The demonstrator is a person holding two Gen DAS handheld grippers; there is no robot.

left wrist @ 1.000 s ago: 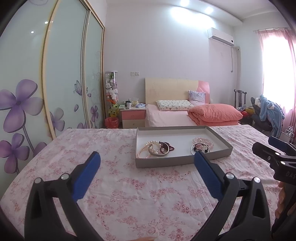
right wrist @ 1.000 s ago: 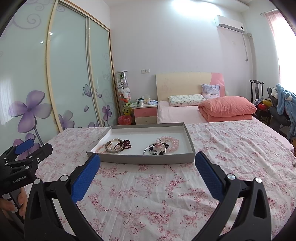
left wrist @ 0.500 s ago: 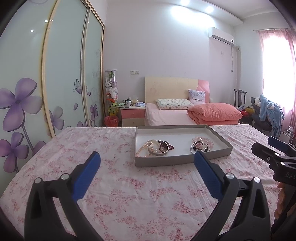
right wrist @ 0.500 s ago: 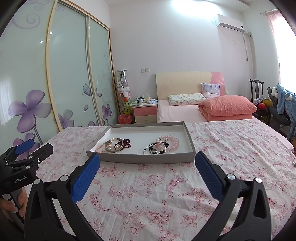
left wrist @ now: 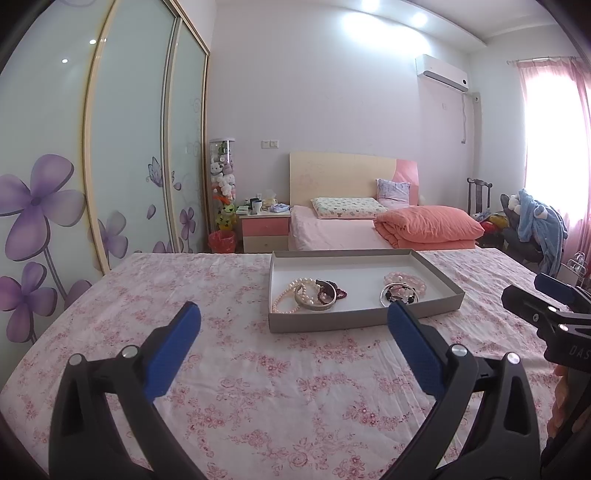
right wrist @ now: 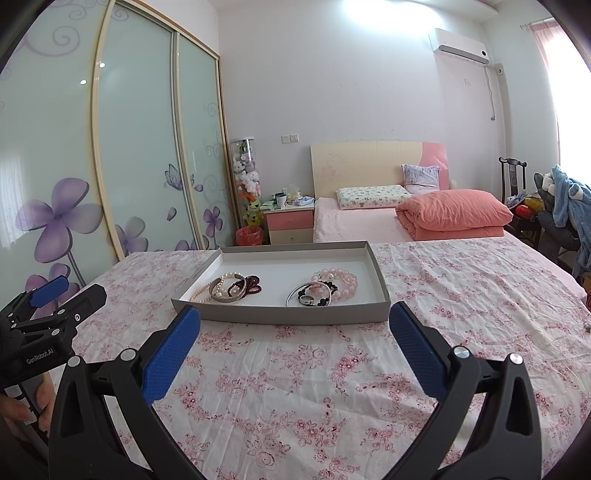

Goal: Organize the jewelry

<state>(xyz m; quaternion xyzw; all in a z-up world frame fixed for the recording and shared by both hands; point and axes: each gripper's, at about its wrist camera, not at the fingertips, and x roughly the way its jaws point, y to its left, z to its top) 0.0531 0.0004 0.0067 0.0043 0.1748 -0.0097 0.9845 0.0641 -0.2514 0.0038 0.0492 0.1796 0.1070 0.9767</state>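
Brightly and evenly lit, with daylight blowing out the curtained window at right and ceiling spotlights flaring white against the far wall. Soft, faint shadows only; small glare dots on the glass wardrobe doors. Strong fisheye bending of straight lines toward the edges, black vignette in the corners, focus sharp in both wrist views.
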